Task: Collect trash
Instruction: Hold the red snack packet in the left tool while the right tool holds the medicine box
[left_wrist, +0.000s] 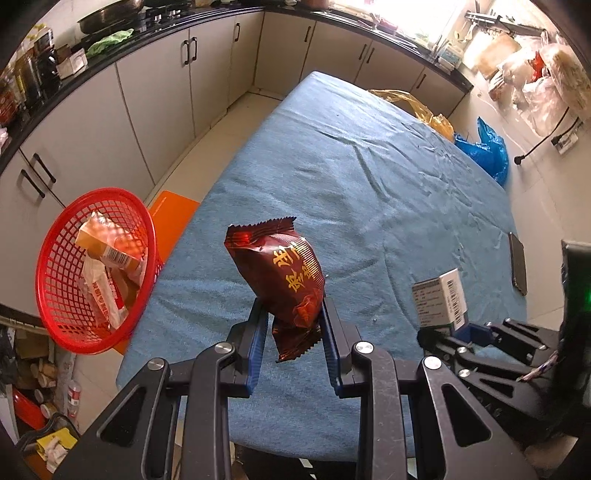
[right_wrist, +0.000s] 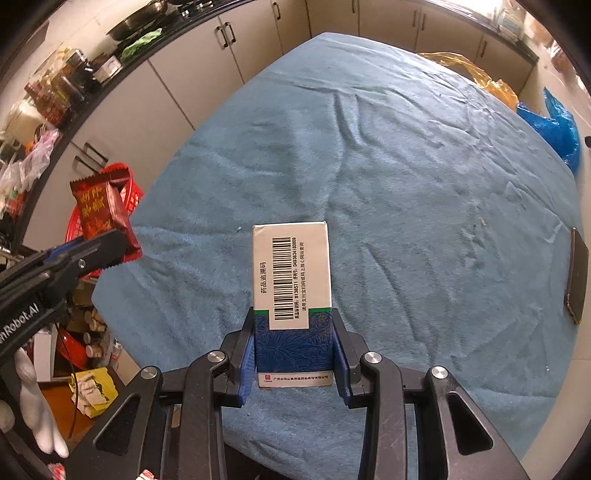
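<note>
Left tongs (left_wrist: 293, 325) clamp a red snack packet (left_wrist: 280, 273), right tongs (right_wrist: 294, 343) a medicine box (right_wrist: 291, 280) — only the left view shows the red basket's (left_wrist: 55, 295) contents.

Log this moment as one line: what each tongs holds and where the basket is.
left tongs: shut on red snack packet | right tongs: shut on medicine box | red basket: at table's left edge, holds trash

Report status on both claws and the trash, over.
Left claw shut on brown snack packet, right claw shut on barcoded box. Red basket off table's left edge, partly filled. Path clear.
</note>
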